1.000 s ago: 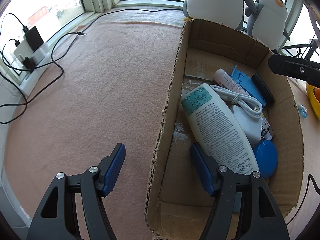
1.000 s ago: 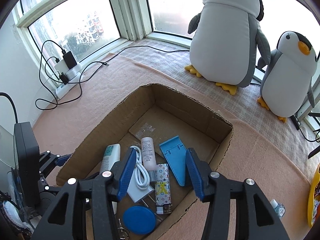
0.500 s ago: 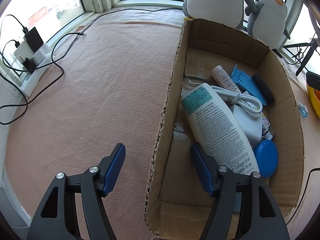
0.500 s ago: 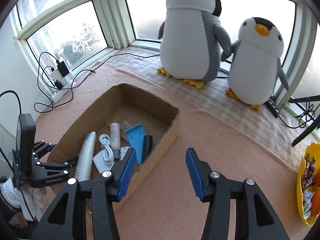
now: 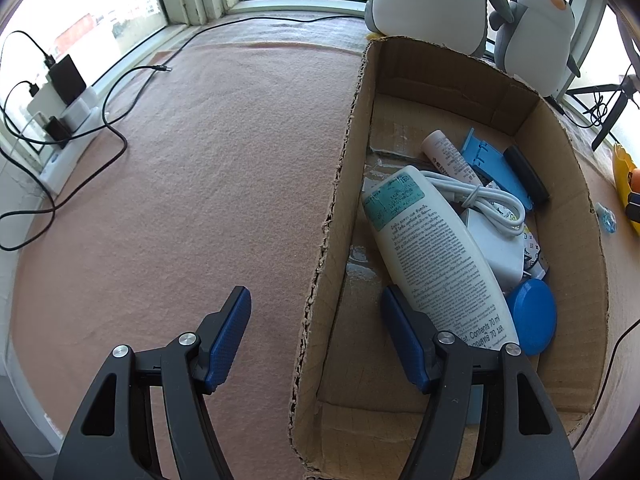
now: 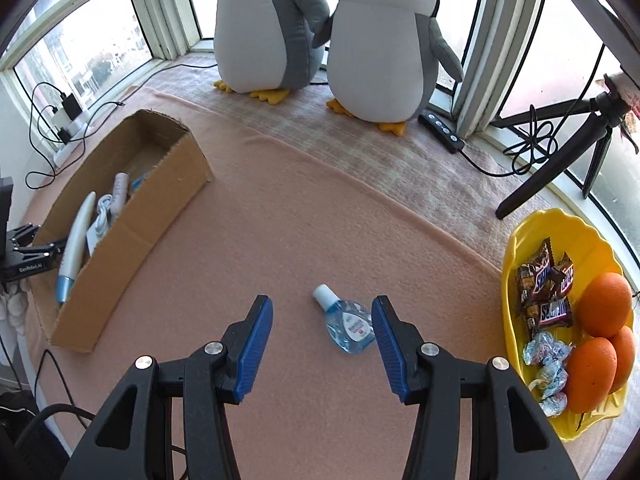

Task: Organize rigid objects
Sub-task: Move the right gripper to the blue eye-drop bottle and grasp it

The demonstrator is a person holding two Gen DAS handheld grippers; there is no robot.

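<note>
Lighter (image 5: 534,254) mostly hidden under charger (image 5: 494,246).

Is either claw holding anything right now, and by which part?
Nothing held: left claw straddles the box wall; right claw open near the blue bottle.

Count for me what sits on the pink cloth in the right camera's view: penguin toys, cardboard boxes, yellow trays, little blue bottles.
penguin toys: 2
cardboard box: 1
yellow tray: 1
little blue bottle: 1
Total: 5
</note>
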